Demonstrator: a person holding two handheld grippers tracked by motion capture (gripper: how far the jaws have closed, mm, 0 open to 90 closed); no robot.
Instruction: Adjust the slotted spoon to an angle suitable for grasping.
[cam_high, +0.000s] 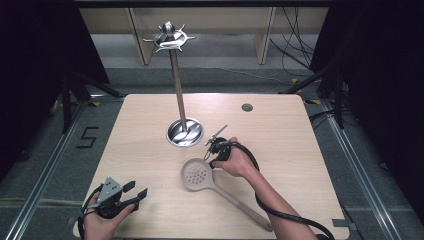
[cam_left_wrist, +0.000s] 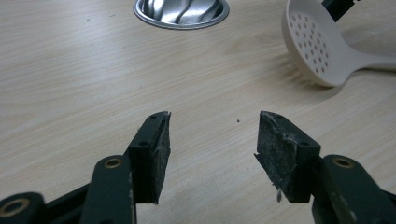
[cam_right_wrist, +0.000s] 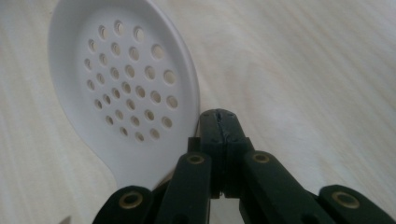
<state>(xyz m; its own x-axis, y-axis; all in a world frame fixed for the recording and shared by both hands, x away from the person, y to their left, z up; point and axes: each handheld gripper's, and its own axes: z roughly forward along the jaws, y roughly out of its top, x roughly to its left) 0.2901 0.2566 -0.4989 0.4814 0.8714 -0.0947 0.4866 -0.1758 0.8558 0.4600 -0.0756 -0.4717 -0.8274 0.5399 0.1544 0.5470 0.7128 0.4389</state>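
Observation:
A pale slotted spoon (cam_high: 196, 172) lies on the wooden table (cam_high: 280, 135), bowl toward the middle and handle running to the front right. My right gripper (cam_high: 212, 161) is at the bowl's right rim. In the right gripper view the jaws of my right gripper (cam_right_wrist: 219, 116) are pressed together beside the spoon (cam_right_wrist: 126, 88), with nothing visible between them. My left gripper (cam_high: 139, 188) hovers near the front left corner. It stands open over bare wood (cam_left_wrist: 212, 135), with the spoon (cam_left_wrist: 313, 44) farther off to its right.
A metal utensil stand (cam_high: 177, 85) rises from a round shiny base (cam_high: 185, 132) at the table's middle, with curved hooks at its top (cam_high: 169, 37). The base (cam_left_wrist: 182, 11) also appears in the left gripper view. A small round grommet (cam_high: 247, 107) sits at the back right.

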